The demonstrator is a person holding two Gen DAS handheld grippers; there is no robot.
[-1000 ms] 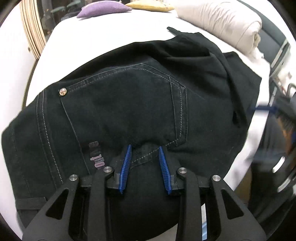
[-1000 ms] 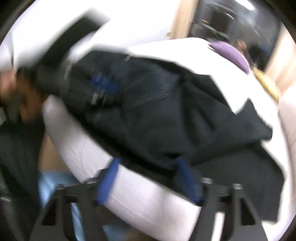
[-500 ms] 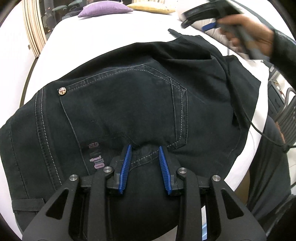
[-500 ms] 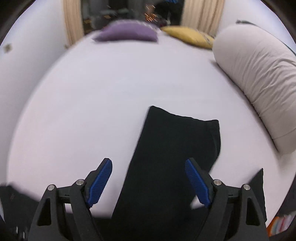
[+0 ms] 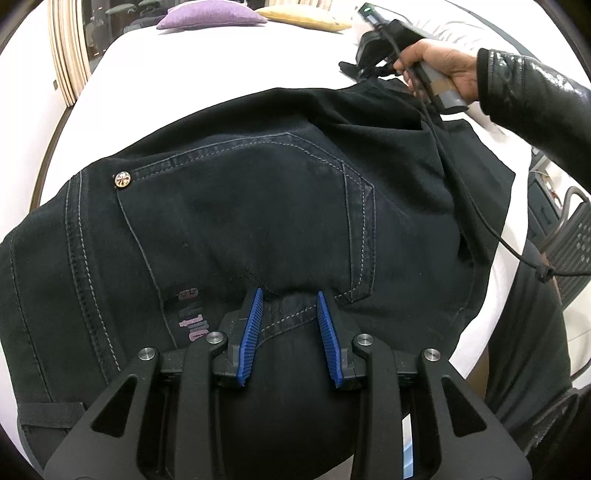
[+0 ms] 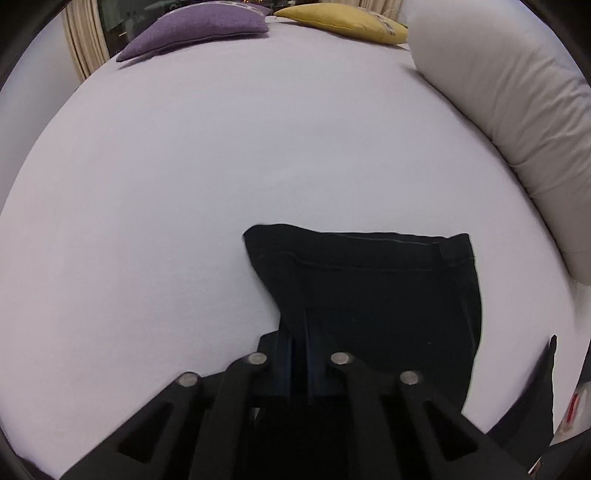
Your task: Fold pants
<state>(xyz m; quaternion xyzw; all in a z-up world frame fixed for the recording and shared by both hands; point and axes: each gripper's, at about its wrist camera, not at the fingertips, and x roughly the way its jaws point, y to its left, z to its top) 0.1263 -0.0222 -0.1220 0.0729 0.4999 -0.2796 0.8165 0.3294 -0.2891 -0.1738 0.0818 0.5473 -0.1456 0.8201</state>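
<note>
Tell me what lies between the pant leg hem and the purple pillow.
Nothing but bare white sheet: in the right wrist view, it runs unbroken from the pant leg hem to the purple pillow.

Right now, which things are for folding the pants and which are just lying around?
For the job:
pants
left hand-held gripper, on the waist
right hand-held gripper, shut on the leg end

Lying about:
purple cushion
yellow cushion
white bolster
bed

Even, soft indoor light; both views sharp, with strong fisheye bending and dark corners.
</note>
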